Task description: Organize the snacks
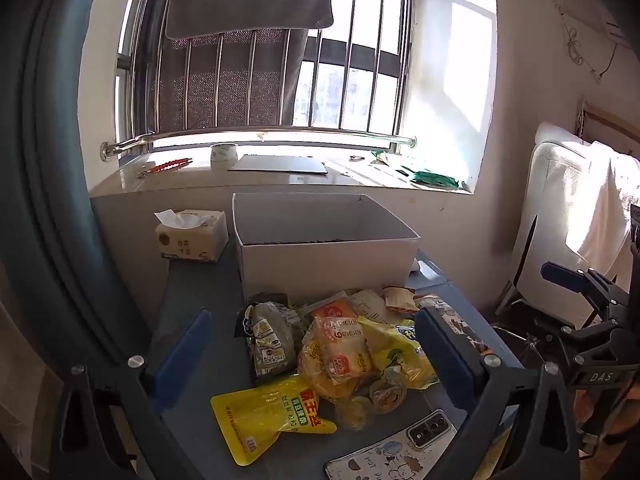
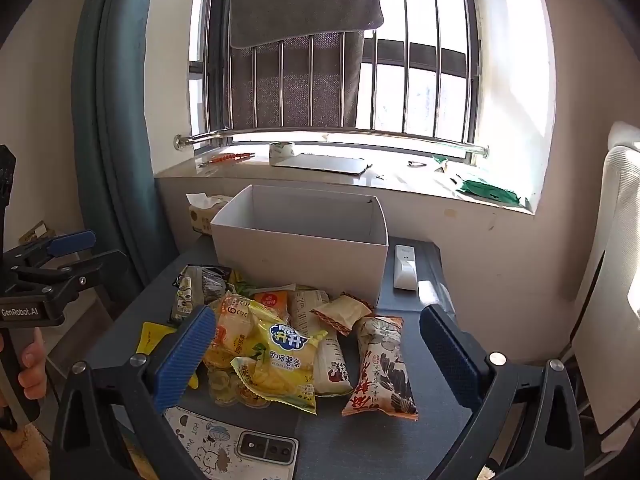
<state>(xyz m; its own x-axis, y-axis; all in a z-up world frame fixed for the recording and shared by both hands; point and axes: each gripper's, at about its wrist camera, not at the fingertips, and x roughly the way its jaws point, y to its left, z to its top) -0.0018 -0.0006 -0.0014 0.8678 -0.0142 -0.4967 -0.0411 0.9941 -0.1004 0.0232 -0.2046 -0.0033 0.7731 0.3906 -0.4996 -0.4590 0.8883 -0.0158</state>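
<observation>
A pile of snack packets (image 1: 332, 344) lies on a dark grey table (image 1: 200, 300), in front of an open white box (image 1: 320, 240) whose inside shows no snacks. The pile holds a yellow pouch (image 1: 264, 412), a yellow potato-stick bag (image 2: 276, 360), a dark green packet (image 1: 270, 340) and an orange-white packet (image 2: 380, 368). The box also shows in the right wrist view (image 2: 300, 240). My left gripper (image 1: 316, 356) is open and empty above the pile's near side. My right gripper (image 2: 320, 360) is open and empty over the pile.
A phone in a cartoon case (image 2: 228, 448) lies at the table's near edge. A tissue box (image 1: 192, 236) stands left of the white box. A white remote (image 2: 405, 266) lies right of it. A windowsill (image 2: 320, 176) with tape roll and clutter runs behind. A blue curtain (image 2: 116, 120) hangs left.
</observation>
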